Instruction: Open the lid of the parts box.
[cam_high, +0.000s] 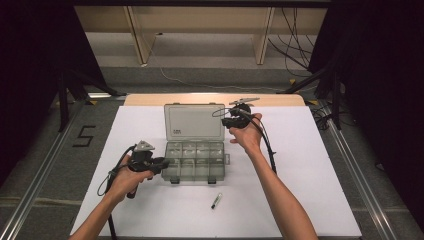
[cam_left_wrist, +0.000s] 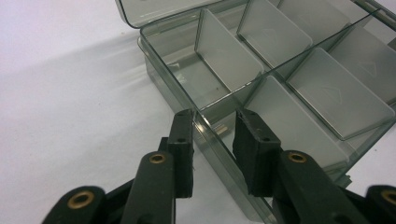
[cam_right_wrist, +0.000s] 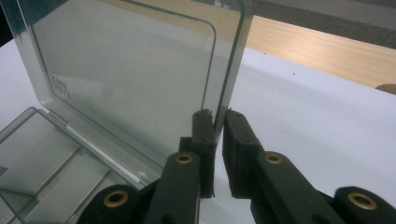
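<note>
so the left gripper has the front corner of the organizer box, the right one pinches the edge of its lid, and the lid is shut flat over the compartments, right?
Not quite: the lid is open, standing up behind the compartments, as the high view shows. The rest holds: the left gripper straddles the front corner wall of the organizer box, and the right gripper pinches the lid's edge.

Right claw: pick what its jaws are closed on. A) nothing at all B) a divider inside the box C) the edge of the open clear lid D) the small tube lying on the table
C: in the right gripper view the right claw has its two black jaws pinching the side edge of the raised lid of the box.
</note>
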